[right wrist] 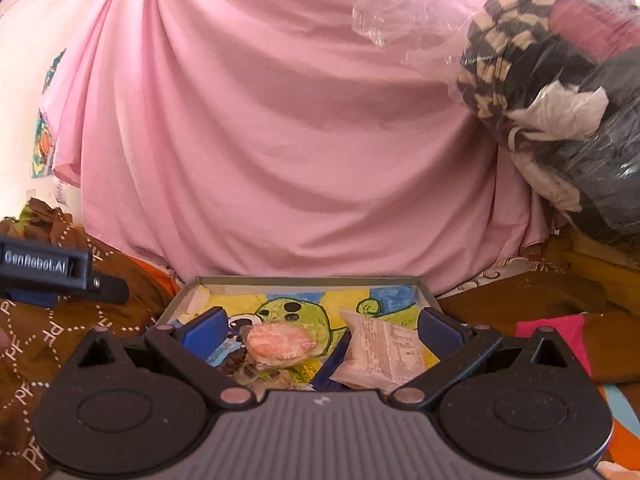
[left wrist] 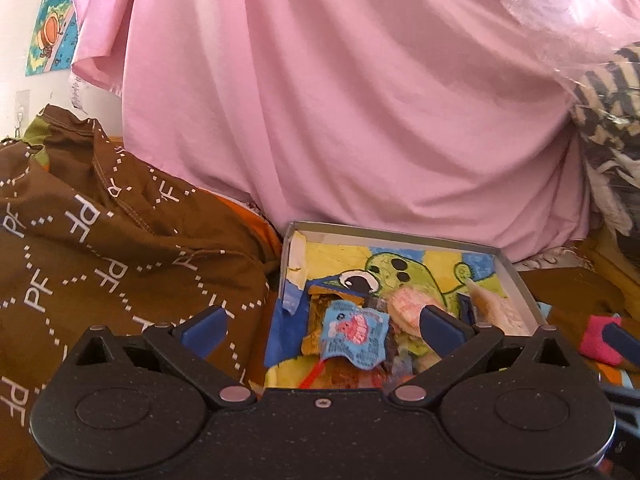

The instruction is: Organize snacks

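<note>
Inside the shallow box (right wrist: 426,289), snacks lie loose: a pink wafer pack (right wrist: 279,341), a white packet (right wrist: 386,350) and a blue wrapper (left wrist: 354,337). Both the left gripper (left wrist: 322,326) and right gripper (right wrist: 320,330) gape wide, empty, above it. Pink cloth (right wrist: 280,120) hangs behind.

Your left claw (left wrist: 322,322) stands with its blue fingers (left wrist: 204,322) spread wide apart, gripping nothing, pointing forward and level. Your right claw (right wrist: 322,330) is likewise spread wide and empty, its fingers (right wrist: 440,330) far apart. In the right wrist view, the side of your left claw (right wrist: 48,270) shows at the left edge, slightly ahead of the right
</note>
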